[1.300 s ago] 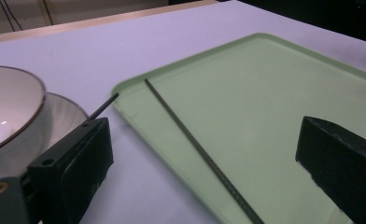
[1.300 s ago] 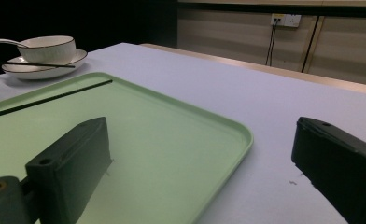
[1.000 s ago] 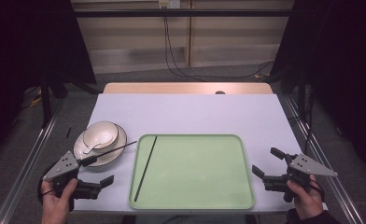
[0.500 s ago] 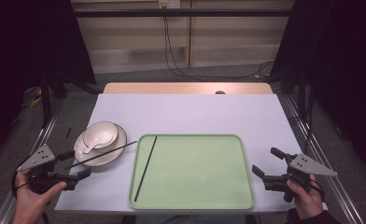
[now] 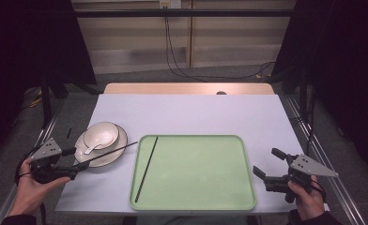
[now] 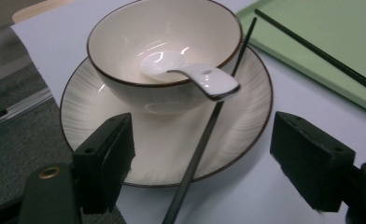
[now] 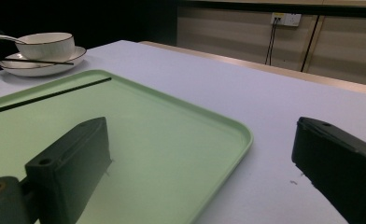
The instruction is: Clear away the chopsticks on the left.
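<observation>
The left tool point(image 6: 202, 158) is standing partly wide, its jaws having just been closing in, with a black chopstick point(image 6: 204, 135) lying between them, untouched. That chopstick is resting across the plate point(image 6: 97, 149), beside the bowl point(image 6: 125, 42), its long axis running from 7 o'clock to 1 o'clock. A white spoon point(image 6: 190, 74) is sitting in the bowl. No writing is showing. The right tool point(image 7: 204, 172) is gaping wide over the green tray's point(image 7: 172, 154) edge, holding nothing.
</observation>
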Motion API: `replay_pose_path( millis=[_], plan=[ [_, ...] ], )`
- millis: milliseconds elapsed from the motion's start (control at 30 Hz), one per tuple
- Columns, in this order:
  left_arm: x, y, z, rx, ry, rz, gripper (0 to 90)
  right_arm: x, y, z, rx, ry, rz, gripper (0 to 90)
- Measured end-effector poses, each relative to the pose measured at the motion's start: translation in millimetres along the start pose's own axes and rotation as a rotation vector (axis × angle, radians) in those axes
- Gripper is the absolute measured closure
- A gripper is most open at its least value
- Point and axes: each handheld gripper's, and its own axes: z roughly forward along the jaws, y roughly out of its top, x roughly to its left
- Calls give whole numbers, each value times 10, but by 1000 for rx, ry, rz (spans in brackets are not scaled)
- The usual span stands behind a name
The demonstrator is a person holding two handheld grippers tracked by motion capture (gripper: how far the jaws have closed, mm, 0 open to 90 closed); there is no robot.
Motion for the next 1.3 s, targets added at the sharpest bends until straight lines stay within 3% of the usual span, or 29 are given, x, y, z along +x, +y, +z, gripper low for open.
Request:
replay_pose_path(
  millis=[67,167,200,300,367,500,600,733,900,1233,1300],
  plan=[
    [34,-17,36,20,-9,-21,318,1,0,-2,-2,-1,3,39],
    [58,-38,115,54,-27,-11,372,1,-1,-4,0,1,4,39],
    [67,-40,126,66,-28,5,428,2,-1,-2,1,1,6,39],
    [66,-50,205,91,-65,-5,482,1,-1,-1,-2,-3,3,39],
    [63,-33,226,104,-52,14,533,4,-1,-2,2,-3,11,39],
    [57,8,280,128,-76,33,584,2,-3,-2,5,1,7,39],
    [60,29,322,130,-93,55,624,-9,-5,-5,5,4,1,39],
    [52,4,374,137,-108,44,695,-3,-6,-4,9,3,2,39],
    [44,-1,401,150,-104,61,768,-9,-6,3,11,6,-4,39],
    [-40,63,394,160,-138,81,853,-12,-12,4,13,5,1,39],
    [-51,62,393,149,-148,67,856,-11,-13,6,14,5,0,39]
  ],
)
